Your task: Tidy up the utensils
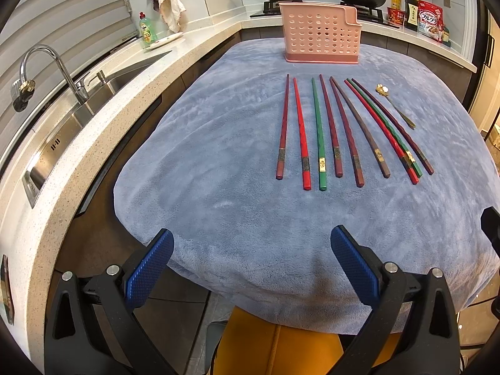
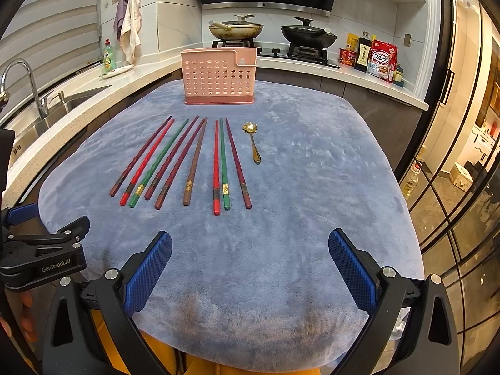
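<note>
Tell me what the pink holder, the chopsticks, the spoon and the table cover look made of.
Pink holder: moulded plastic, matte, with rows of punched round holes. Chopsticks: probably lacquered wood or resin, glossy red, green and maroon with gold bands; the look leaves it open. Spoon: gold-toned metal, shiny highlights. Table cover: plush blue-grey fleece, with brushed nap marks.

A table is covered by a blue-grey plush cloth (image 2: pixel 281 218) that is draped over its near edge. A pink perforated utensil holder (image 2: pixel 218 76) is stood upright at the far end of the cloth. Nine chopsticks (image 2: pixel 195 162) are laid in a loose row in front of it, thick ends toward the near edge: dark red, red, green and brown ones are noted. The three rightmost are set close together. A small gold spoon (image 2: pixel 252 142) is laid just right of the row, bowl toward the holder.
</note>
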Motion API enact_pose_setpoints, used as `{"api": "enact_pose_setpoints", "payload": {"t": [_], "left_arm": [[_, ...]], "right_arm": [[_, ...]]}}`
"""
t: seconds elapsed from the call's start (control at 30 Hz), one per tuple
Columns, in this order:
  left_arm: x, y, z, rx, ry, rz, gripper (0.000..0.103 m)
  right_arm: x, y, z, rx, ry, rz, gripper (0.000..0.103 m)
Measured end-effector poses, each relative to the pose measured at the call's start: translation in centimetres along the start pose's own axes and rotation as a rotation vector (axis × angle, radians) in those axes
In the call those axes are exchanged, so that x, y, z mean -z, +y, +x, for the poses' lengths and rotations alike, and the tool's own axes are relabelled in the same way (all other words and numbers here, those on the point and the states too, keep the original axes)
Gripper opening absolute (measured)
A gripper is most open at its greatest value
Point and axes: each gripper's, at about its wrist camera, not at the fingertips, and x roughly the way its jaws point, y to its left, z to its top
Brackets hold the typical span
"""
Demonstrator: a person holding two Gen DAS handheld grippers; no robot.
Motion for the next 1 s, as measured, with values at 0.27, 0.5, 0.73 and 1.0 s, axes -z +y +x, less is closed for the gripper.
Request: {"api": "enact_pose_setpoints", "payload": {"t": [0.27, 0.5, 0.73, 1.0], "left_arm": [[0.0, 0.0, 0.0, 0.000, 0.000, 0.000, 0.096], [-0.2, -0.1, 0.1, 0.008, 0.007, -0.006, 0.096], [-1.8, 1.3, 1.5, 0.062, 0.012, -0.074, 0.096], [-4.0, 2.6, 5.6, 0.089, 0.034, -0.147, 0.096]], "right_arm": [[0.0, 0.1, 0.1, -0.002, 0.002, -0.003, 0.096], [-0.1, 0.1, 0.2, -0.005, 0.005, -0.004, 0.096], [-0.8, -1.4, 2.3, -0.005, 0.022, 0.029, 0.096], [-3.0, -3.5, 6.1, 0.000, 0.031, 0.075, 0.096]]}}
